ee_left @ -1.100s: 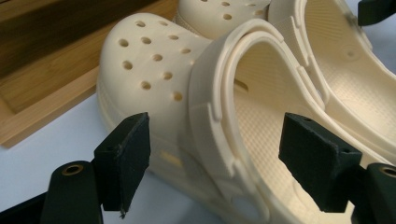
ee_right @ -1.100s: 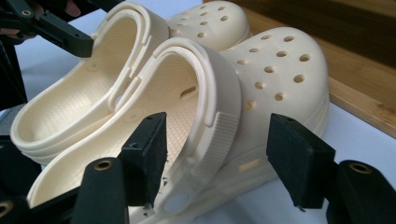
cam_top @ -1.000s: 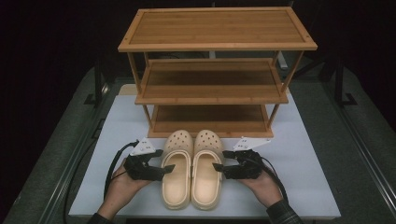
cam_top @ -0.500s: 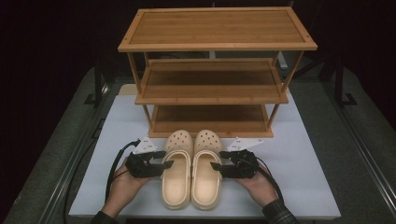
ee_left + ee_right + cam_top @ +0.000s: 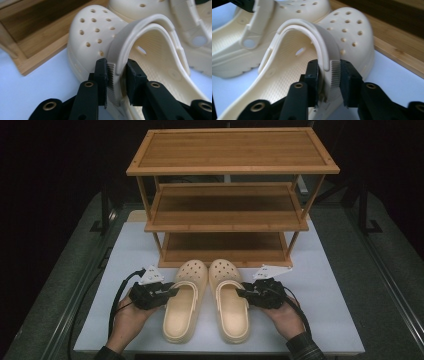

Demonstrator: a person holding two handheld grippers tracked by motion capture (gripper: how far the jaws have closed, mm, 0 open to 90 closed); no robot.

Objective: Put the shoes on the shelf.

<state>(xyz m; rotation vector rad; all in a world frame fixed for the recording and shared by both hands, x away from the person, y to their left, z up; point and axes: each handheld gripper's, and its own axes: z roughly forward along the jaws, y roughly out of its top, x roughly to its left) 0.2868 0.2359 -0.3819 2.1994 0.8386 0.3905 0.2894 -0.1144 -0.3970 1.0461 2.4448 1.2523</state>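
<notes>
With both grippers closing on the pair, the step in hand reads as the grasp itself. Left clog and right clog lie side by side on the white table, toes toward the bottom shelf of the bamboo shoe rack, just in front of it and apart from its frame.

Left gripper: jaws have just been closing, and now stand narrow on the outer side wall of the left clog where the strap hinges. One pad bears on the ribbed outside, the other on the inside; contact looks firm in the left gripper view.

Right gripper: the same on the mirror side. Its jaws have just been closing and pinch the outer wall of the right clog at the ribbed strap root, with the rubber squeezed between the pads.

High view: each hand comes in from the near edge, left gripper and right gripper level with the table and pointing inward at mid-shoe. Soles appear flat on the table; no lift visible.

Judgement: grasp about complete, carry not begun. The next move probably calls for raising both clogs together, keeping them level, and sliding them forward onto a shelf. The soft wall may flex or twist in the pinch, so a slow lift seems wise. The lowest shelf's lip and the uprights need clearing.
</notes>
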